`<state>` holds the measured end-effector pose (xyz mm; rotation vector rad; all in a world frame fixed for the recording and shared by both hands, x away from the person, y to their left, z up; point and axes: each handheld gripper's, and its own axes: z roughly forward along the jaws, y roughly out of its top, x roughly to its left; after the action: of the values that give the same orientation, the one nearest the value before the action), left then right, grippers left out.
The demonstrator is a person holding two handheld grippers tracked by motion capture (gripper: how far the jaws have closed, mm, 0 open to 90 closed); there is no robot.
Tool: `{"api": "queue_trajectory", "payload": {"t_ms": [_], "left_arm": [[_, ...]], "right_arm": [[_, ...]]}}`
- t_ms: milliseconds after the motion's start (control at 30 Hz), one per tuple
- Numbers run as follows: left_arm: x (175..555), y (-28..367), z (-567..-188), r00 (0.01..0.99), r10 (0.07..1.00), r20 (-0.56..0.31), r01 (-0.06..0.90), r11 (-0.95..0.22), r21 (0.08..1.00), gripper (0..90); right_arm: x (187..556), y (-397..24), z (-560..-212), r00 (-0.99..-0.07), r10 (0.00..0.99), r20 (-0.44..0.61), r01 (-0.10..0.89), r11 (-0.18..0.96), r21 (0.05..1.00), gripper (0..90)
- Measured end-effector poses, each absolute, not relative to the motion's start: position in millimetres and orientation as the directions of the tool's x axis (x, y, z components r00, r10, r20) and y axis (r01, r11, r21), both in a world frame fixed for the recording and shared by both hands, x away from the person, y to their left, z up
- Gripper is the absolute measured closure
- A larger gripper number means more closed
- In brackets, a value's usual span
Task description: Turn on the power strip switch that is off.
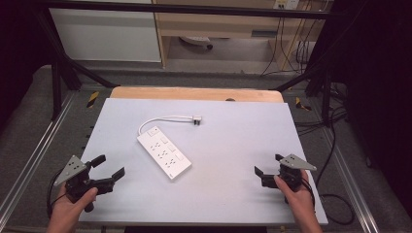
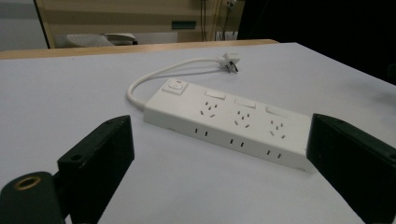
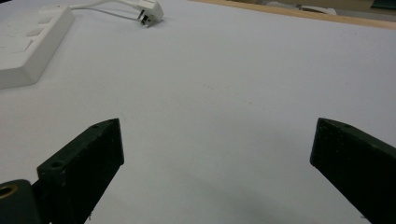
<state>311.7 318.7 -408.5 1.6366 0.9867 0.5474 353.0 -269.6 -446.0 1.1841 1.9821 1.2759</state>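
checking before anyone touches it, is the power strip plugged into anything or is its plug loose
Loose. The power strip lies flat on the table; its short cord curls round to the plug, which rests on the bare tabletop, prongs showing, in no socket.

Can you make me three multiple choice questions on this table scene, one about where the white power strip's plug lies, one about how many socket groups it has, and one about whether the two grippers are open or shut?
1. Where does the white plug on its short white cord lie, next to the white rectangular power strip?
A. Beyond the strip's far end, on the pale tabletop
B. Between the left gripper's jaws
C. Off the table's edge

2. How many socket groups show on the strip's top?
A. One
B. Three
C. Six

3. What state are the left gripper and the right gripper in?
A. Both shut on the cord
B. Left shut, right open
C. Both open, holding nothing

Answers: 1 A, the high view shows the plug lying on the table past the strip's switch end. 2 B, the left gripper view shows three groups in a row. 3 C, each gripper view shows its jaws wide apart over bare table.
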Motion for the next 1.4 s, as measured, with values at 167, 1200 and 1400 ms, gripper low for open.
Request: {"api": "queue_trajectory", "payload": {"t_ms": [167, 1200, 1400], "left_arm": [[310.3, 315.9, -406.5, 0.551, 0.824, -0.131, 0.314, -0.059, 0.948, 7.2], [323.8, 273.5, -386.1, 0.618, 0.775, -0.129, 0.336, -0.112, 0.935, 7.7], [329.9, 269.0, -383.3, 0.621, 0.773, -0.130, 0.339, -0.115, 0.934, 7.7]], "right_arm": [[352.8, -270.0, -445.9, -0.496, 0.867, 0.046, 0.400, 0.181, 0.898, 3.1], [352.8, -267.4, -445.1, -0.504, 0.862, 0.045, 0.398, 0.186, 0.898, 2.8], [352.6, -267.3, -444.8, -0.505, 0.862, 0.044, 0.397, 0.186, 0.899, 2.7]]}}
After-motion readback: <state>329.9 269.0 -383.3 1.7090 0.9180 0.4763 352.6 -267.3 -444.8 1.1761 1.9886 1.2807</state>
